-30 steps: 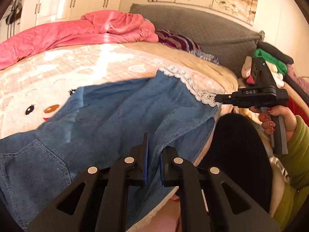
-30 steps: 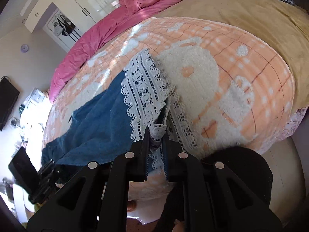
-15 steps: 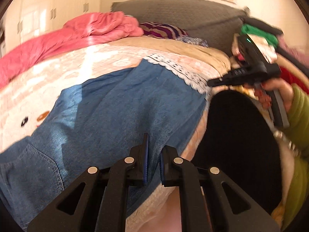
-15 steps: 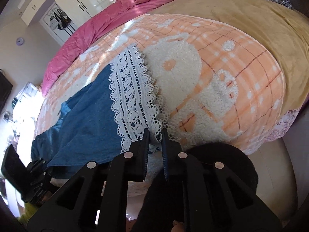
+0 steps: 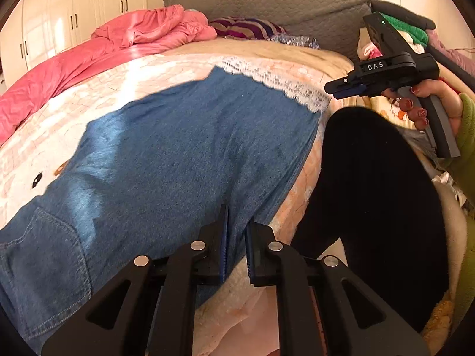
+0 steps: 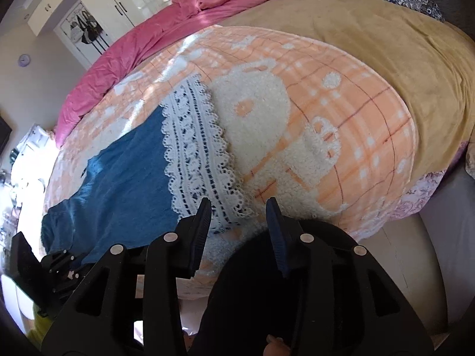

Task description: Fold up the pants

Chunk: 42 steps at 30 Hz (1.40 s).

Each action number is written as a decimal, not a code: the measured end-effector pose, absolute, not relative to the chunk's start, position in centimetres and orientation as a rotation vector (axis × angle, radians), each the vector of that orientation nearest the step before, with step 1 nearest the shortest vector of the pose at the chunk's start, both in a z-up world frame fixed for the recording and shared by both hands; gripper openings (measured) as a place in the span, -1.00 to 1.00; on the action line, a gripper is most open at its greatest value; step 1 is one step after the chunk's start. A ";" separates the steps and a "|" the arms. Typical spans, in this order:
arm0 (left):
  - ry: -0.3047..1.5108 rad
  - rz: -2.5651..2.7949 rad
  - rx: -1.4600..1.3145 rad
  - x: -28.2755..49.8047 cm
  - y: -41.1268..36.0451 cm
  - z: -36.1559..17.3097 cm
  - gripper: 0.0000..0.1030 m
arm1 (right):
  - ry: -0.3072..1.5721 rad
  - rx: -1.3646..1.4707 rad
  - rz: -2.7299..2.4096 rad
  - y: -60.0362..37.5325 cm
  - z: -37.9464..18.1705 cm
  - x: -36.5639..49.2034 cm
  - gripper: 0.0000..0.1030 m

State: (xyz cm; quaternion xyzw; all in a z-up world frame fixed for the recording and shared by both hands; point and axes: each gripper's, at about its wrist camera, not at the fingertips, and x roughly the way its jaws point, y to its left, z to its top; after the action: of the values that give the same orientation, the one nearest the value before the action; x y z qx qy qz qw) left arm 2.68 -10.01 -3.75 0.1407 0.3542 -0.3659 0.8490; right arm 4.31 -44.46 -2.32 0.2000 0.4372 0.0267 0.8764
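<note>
Flat denim pants (image 5: 184,154), scalloped lace hem (image 6: 202,154)

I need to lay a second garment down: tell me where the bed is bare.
Free: the orange blanket between the lace hem and the tan blanket. Also a strip between the jeans and the pink duvet. Crowded: the clothes pile by the headboard.

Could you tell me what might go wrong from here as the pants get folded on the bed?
1. The right gripper has just been opening and its pads no longer press the lace hem, so that end may lie crooked.
2. The left gripper stays nearly shut on the denim pants at the bed edge; a pull could drag them off.
3. The fluffy blanket could catch the lace.
</note>
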 end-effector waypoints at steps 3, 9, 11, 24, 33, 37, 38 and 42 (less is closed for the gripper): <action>0.719 -0.776 0.230 1.9 -8.7 -2.6 -0.46 | 0.881 0.366 0.127 -42.5 -1.0 4.4 -0.37; 0.680 -0.595 0.061 2.0 -3.0 -0.4 -0.11 | 0.886 0.220 0.296 -35.6 -0.5 5.8 -0.21; 0.684 -0.446 -0.034 2.7 0.3 0.2 0.08 | 0.909 0.179 0.333 -33.6 -1.0 6.6 -0.17; 0.801 0.095 -0.058 7.6 7.9 -2.8 0.14 | 1.037 0.217 0.328 -32.5 -4.6 7.2 -0.05; 0.775 0.027 -0.150 4.3 8.4 -0.8 0.18 | 0.999 0.220 0.353 -32.2 -3.9 6.7 0.22; 0.727 -0.086 -0.097 2.4 4.9 1.4 0.24 | 0.944 0.245 0.392 -32.5 -2.8 6.1 0.22; 0.718 -0.113 -0.054 2.1 3.5 1.6 0.29 | 0.947 0.250 0.414 -32.0 -2.8 6.1 0.22; 0.778 -0.156 0.046 2.5 -0.6 -0.4 0.36 | 1.014 0.197 0.457 -29.4 -4.3 6.3 0.25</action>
State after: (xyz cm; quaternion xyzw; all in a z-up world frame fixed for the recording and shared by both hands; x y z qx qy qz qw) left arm 2.48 -0.58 -0.40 0.0224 0.3789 -0.0761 0.9221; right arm 6.31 -29.43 -4.31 0.0933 0.4803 0.2164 0.8449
